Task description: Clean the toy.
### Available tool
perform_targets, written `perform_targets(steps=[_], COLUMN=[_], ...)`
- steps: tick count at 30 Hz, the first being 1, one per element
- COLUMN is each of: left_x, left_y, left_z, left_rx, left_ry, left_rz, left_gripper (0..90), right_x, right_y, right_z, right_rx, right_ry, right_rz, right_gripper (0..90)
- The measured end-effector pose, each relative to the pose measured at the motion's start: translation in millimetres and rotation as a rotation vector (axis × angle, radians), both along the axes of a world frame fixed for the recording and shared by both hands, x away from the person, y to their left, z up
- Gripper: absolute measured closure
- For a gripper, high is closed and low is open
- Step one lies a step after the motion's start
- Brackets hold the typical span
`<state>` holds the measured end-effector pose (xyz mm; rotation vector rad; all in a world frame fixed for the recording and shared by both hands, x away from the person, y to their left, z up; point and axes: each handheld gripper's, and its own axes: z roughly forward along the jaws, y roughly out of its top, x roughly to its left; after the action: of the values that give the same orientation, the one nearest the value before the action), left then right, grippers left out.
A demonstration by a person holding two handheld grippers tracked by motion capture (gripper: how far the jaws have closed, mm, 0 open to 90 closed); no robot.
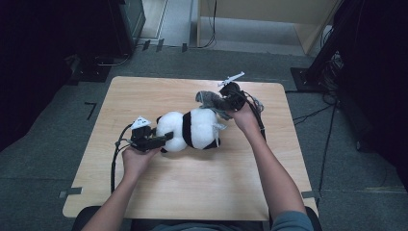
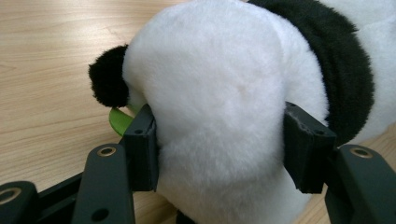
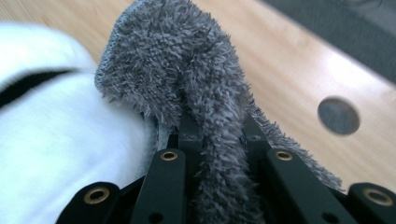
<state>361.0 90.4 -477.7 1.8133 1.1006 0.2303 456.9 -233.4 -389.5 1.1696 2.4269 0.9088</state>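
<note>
A black-and-white panda plush point(image 1: 192, 129) lies on its side in the middle of the wooden table point(image 1: 192, 187). My left gripper point(image 1: 163, 138) grips its white head from the left; in the left gripper view both pads press into the panda's fur point(image 2: 219, 93) with the left gripper point(image 2: 219, 144) shut on it. A small green piece point(image 2: 119, 121) peeks out under the black ear. My right gripper point(image 1: 226, 98) hovers just behind the panda's body, shut on a grey fuzzy cloth point(image 1: 209, 98). In the right gripper view the cloth point(image 3: 187, 60) rises from the right gripper point(image 3: 219, 135) beside the panda point(image 3: 56, 140).
A round hole point(image 3: 338, 115) sits in the tabletop near its far edge. Dark stands and cables point(image 1: 332, 67) line the floor at the right, dark equipment point(image 1: 120, 29) stands at the back left, and a wooden cabinet point(image 1: 269, 14) is behind the table.
</note>
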Motion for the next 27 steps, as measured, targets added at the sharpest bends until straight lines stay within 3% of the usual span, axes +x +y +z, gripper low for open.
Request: perform_targets(steps=[5,11,20,23,27], left_x=[-0.2,-0.8,-1.2,-1.5,-1.1], left_y=[0.0,0.4,-0.2,-0.5,0.2], left_z=[0.0,-0.2,0.4,0.4,0.3], left_rx=[0.001,0.004,0.005,0.004,0.002], left_ry=[-0.002,-0.007,-0.006,-0.007,0.004], left_rz=[-0.001,-0.002,-0.002,0.002,0.002], left_gripper=[38.8,37.6,37.7,37.6,37.7], right_x=[-7.2,-12.9,-1.9,-0.9,-0.7], right_y=[14.1,56.4,132.6,148.4,155.3], right_z=[26.3,40.3,18.5,6.6,-9.7], right_rx=[0.037,0.044,0.028,0.025,-0.007], right_ry=[-0.056,-0.081,-0.045,-0.022,0.007], right_rz=[0.035,0.113,0.216,0.231,0.239], right_gripper=[77.3,77.2,77.2,77.2,77.2])
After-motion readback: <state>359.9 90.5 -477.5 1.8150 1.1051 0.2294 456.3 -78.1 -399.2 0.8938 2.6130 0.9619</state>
